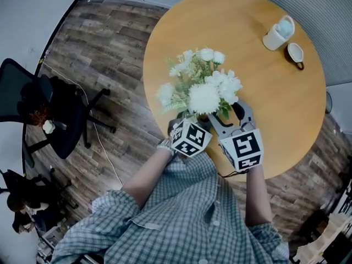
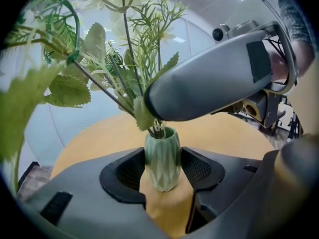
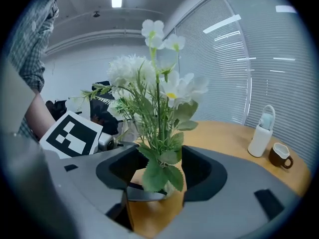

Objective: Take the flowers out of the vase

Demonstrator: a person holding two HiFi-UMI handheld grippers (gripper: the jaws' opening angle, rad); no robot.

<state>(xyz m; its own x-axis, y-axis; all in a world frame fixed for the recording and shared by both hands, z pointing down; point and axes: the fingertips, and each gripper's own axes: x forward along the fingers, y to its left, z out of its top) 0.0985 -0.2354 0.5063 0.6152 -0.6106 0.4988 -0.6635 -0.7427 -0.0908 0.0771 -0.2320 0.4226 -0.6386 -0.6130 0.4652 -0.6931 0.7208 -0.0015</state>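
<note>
Status: flowers seated in vase; extraction not begun.
Head view: bouquet stands near the table edge closest to the person, and the blooms hide the vase. Left gripper view: left gripper clamps the green vase, which stands upright on the table with stems in its neck. Right gripper view: right gripper jaws are spread wide, with leafy stems between them, unpinched. Remaining, as judged: close on the stems and lift them clear.
</note>
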